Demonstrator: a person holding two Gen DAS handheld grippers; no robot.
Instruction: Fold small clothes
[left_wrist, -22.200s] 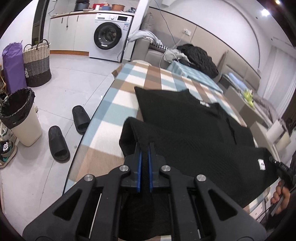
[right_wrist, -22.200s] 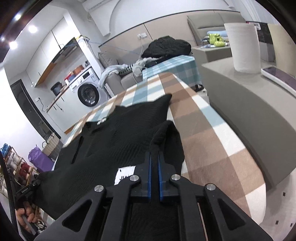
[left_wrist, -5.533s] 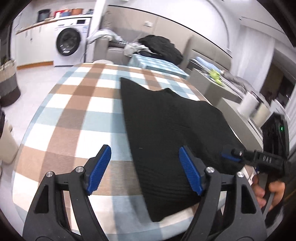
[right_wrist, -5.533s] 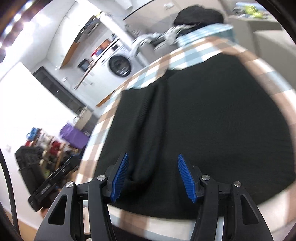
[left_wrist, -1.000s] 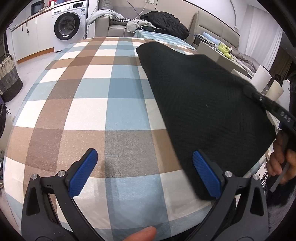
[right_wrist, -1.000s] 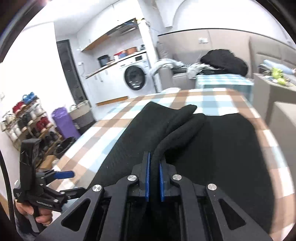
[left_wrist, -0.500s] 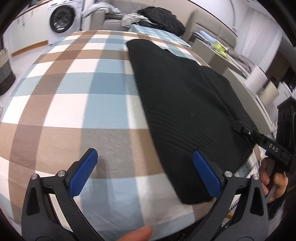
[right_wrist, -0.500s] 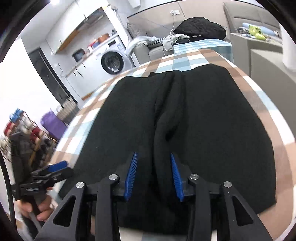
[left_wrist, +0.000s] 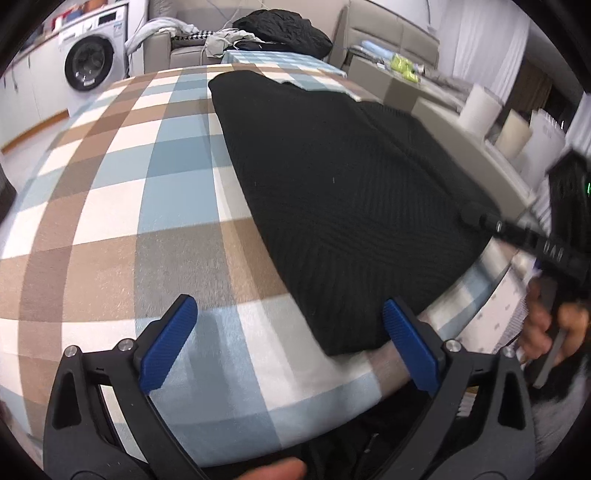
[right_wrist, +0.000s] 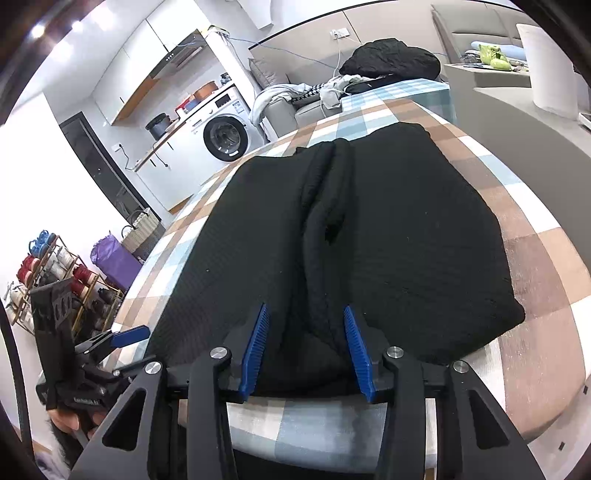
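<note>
A black knit garment (left_wrist: 332, 184) lies folded on the checked tablecloth (left_wrist: 110, 184). My left gripper (left_wrist: 288, 314) hovers at the table's near edge; its jaws stand wide and are closing slightly. The garment's near corner lies just inside its right pad, untouched. In the right wrist view the garment (right_wrist: 406, 240) has a raised ridge down its middle. My right gripper (right_wrist: 305, 314) is open astride the near end of that ridge, its pads not pressing the fabric. Each gripper shows in the other's view: the right gripper (left_wrist: 535, 240) and the left gripper (right_wrist: 110, 343), both in hands.
A washing machine (left_wrist: 88, 62) and a sofa with a pile of clothes (left_wrist: 280, 26) stand beyond the table. A grey cabinet with a paper roll (right_wrist: 546, 62) flanks the table's right side. A shoe rack (right_wrist: 48, 266) and a purple bag (right_wrist: 114, 258) stand on the floor at the left.
My right gripper has opened and let go of the fabric fold, which now lies as a ridge on the garment. My left gripper has shifted toward the garment's near corner.
</note>
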